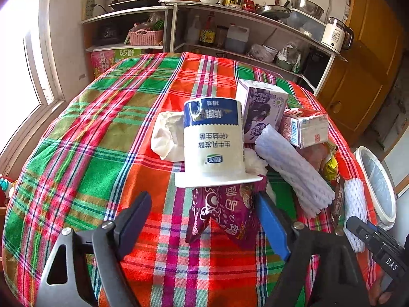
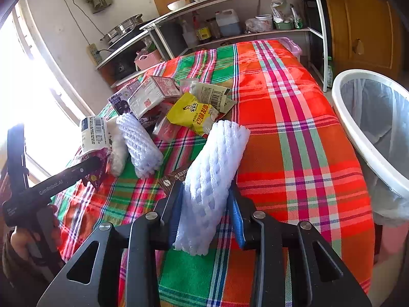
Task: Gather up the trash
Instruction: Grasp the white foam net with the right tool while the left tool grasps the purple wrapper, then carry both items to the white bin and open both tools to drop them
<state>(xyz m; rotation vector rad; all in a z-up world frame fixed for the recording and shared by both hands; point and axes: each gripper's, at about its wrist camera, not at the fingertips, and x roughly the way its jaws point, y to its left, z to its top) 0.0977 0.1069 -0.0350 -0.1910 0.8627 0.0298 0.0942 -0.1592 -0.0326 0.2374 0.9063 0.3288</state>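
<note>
- Your right gripper (image 2: 207, 215) has its fingers clamped on a white foam fruit net (image 2: 213, 176), probably bound for the lined bin (image 2: 358, 138) beside the desk (image 2: 294, 128).
- Your left gripper (image 1: 202, 220) has its fingers apart, astride a purple snack wrapper (image 1: 225, 212) lying under the upturned yogurt cup (image 1: 214, 140).
- "GenRobot.AI" is printed on the left tool.

- Two white foam-net fruit sleeves (image 2: 214, 179) lay on the plaid cloth, the other (image 2: 139, 144) nearer the pile.
- Two small drink cartons, one purple (image 1: 260, 107) and one red-and-white (image 1: 306, 126).
- One upturned white-and-blue plastic yogurt cup (image 1: 213, 140).
- One crumpled purple snack wrapper (image 1: 225, 215).
- One yellow snack packet (image 2: 191, 115).
- One white round bin with a clear liner (image 2: 363, 117).
</note>
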